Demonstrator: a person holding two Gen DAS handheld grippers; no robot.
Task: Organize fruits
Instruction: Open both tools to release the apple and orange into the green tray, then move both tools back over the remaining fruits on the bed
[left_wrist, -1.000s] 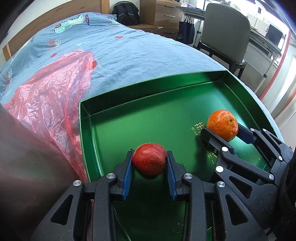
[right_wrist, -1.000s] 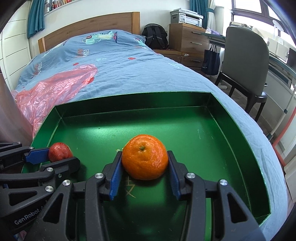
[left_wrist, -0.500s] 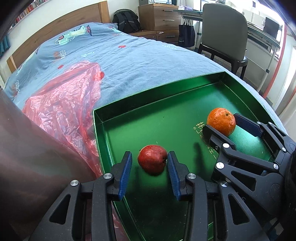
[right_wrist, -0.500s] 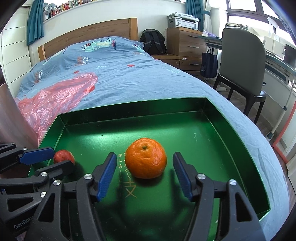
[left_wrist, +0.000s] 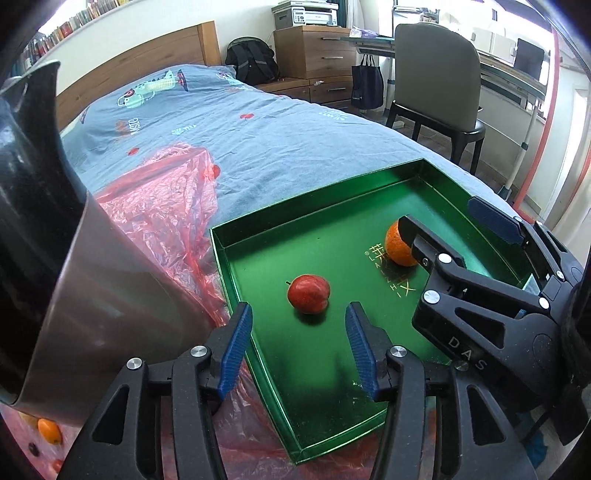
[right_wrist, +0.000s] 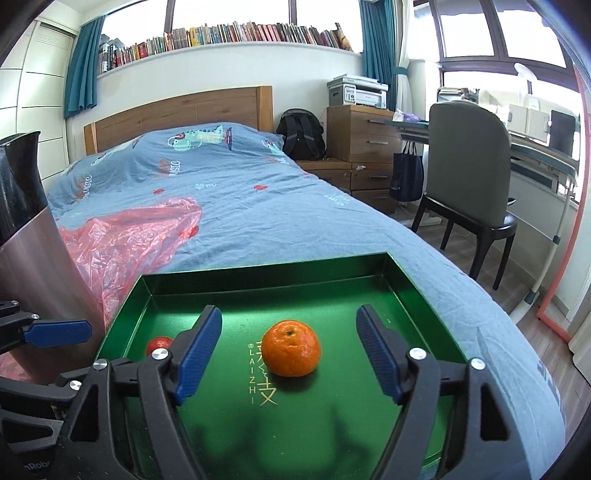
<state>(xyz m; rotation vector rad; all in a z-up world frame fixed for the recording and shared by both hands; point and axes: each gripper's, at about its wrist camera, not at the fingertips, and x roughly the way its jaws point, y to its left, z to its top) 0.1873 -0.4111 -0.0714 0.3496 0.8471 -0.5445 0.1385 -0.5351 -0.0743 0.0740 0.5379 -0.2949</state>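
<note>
While a second ago its blue pads pinched the red apple (left_wrist: 308, 293), the left gripper (left_wrist: 299, 345) in the left wrist view now has its fingers spread; the jaws have just been opening, and the apple rests free on the floor of the green tray (left_wrist: 258, 266), ahead of the fingertips. To its right lies the orange (left_wrist: 399, 247), partly hidden behind the right gripper (left_wrist: 448, 225). A red plastic bag (left_wrist: 159, 206) lies on the bed beside the tray.

From the right wrist view, the right gripper (right_wrist: 290, 338) stands spread wide, touching nothing. Earlier it clamped the orange (right_wrist: 291, 347), which now sits alone on the tray (right_wrist: 424, 310), on its gold lettering. The apple (right_wrist: 159, 344) peeks out behind the left finger.
</note>
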